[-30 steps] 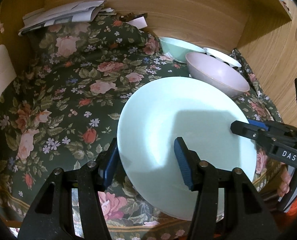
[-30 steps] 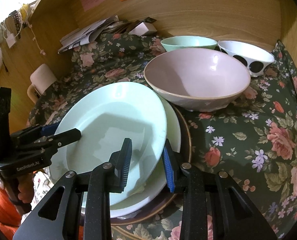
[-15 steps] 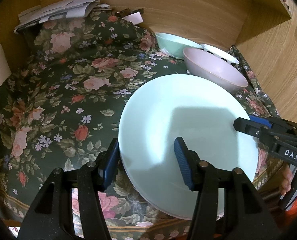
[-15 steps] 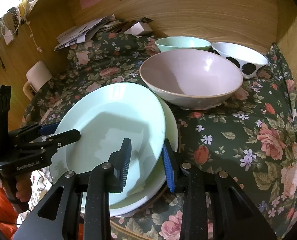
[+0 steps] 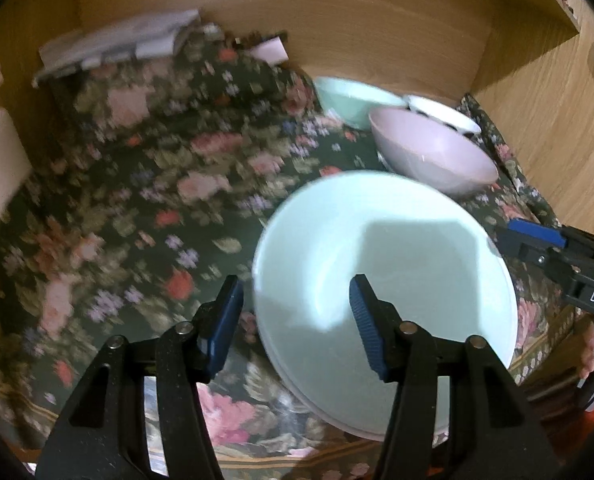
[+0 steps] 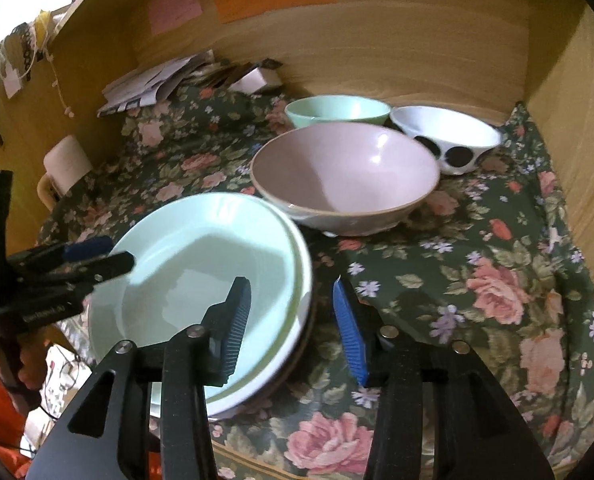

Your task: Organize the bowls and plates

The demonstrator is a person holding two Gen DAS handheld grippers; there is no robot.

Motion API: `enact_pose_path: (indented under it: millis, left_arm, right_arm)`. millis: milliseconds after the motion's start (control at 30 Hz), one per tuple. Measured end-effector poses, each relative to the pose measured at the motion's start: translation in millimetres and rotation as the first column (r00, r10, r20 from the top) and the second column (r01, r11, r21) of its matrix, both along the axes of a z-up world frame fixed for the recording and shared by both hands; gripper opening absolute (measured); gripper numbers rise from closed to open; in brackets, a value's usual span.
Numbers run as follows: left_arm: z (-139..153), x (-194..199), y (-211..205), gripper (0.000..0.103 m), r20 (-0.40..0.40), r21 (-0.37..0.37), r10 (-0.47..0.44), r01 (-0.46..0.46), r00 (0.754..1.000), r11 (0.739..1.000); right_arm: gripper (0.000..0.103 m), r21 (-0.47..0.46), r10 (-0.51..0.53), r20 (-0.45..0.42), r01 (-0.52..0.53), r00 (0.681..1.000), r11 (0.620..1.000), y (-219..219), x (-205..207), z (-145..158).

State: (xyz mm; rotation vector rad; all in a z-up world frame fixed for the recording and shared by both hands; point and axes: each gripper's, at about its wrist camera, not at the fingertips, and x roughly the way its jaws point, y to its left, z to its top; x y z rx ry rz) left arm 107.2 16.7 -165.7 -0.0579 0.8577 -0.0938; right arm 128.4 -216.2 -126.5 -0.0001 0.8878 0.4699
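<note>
Cream mug (image 6: 63, 164) stood at the far left on the floral cloth (image 6: 477, 264), against the wooden side wall. Behind it, a heap of papers (image 6: 153, 84) lay in the back corner.

Left gripper (image 5: 295, 320) sat at the near left rim of the plate stack; its jaws had just been widening and stood released, one pad (image 5: 227, 330) outside the rim over the cloth, the other above the plate's well, neither pressing on the rim.

Mint plate (image 6: 201, 276) lay on top of the stack at the near edge of the cloth, nested in a white plate (image 6: 297, 336) with a dark plate's edge (image 6: 311, 320) showing beneath.

Right gripper (image 6: 293, 324) straddled the stack's right rim; its jaws had just been spreading too, now let go, with a clear gap on both sides of the rim.

Behind the stack, touching or nearly touching it, stood the pink bowl (image 6: 345, 176). Further back, a mint bowl (image 6: 337, 110), and just right of it a white bowl with black spots (image 6: 445, 138), both close to the back wall. Left wrist view was motion-blurred across the cloth.
</note>
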Motion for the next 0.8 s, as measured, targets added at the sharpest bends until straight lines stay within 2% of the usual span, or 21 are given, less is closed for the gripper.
enact_pose_path:
  millis: [67,167,233,300,433,500,800]
  left_arm:
    - [10.4,0.5,1.5,0.069,0.027,0.008,0.005,-0.005,1.0,1.0]
    - [26.6,4.3,-0.9,0.073,0.065,0.032,-0.002,0.0,0.998,0.999]
    - [36.0,9.4,-6.4,0.078,0.081,0.048,-0.02,0.016,0.996,0.999]
    - [45.0,15.0,-15.2,0.085,0.104,0.065,-0.047,0.041,0.993,0.997]
    - [58.5,31.0,-35.9,0.09,0.136,0.1,-0.098,0.085,0.986,0.991]
    - [61.8,42.9,-45.8,0.091,0.136,0.102,-0.118,0.104,0.984,0.989]
    - [55.2,104.5,-74.8,0.091,0.08,0.102,-0.158,0.15,0.984,0.984]
  right_arm:
    - [0.04,0.008,-0.018,0.013,0.018,1.0,1.0,-5.6,1.6,5.0]
    - [0.041,0.019,-0.044,0.035,0.043,0.998,0.999,-14.6,6.1,13.5]
    - [0.048,0.024,-0.066,0.055,0.064,0.996,0.998,-21.6,10.0,20.1]
    - [0.059,0.027,-0.092,0.081,0.09,0.992,0.996,-27.4,13.8,25.8]
    - [0.06,0.028,-0.117,0.111,0.114,0.987,0.993,-35.6,23.0,34.2]
    - [0.066,0.03,-0.13,0.114,0.127,0.985,0.991,-39.0,29.3,36.1]
    - [0.068,0.03,-0.156,0.098,0.154,0.983,0.988,-49.4,63.2,29.5]
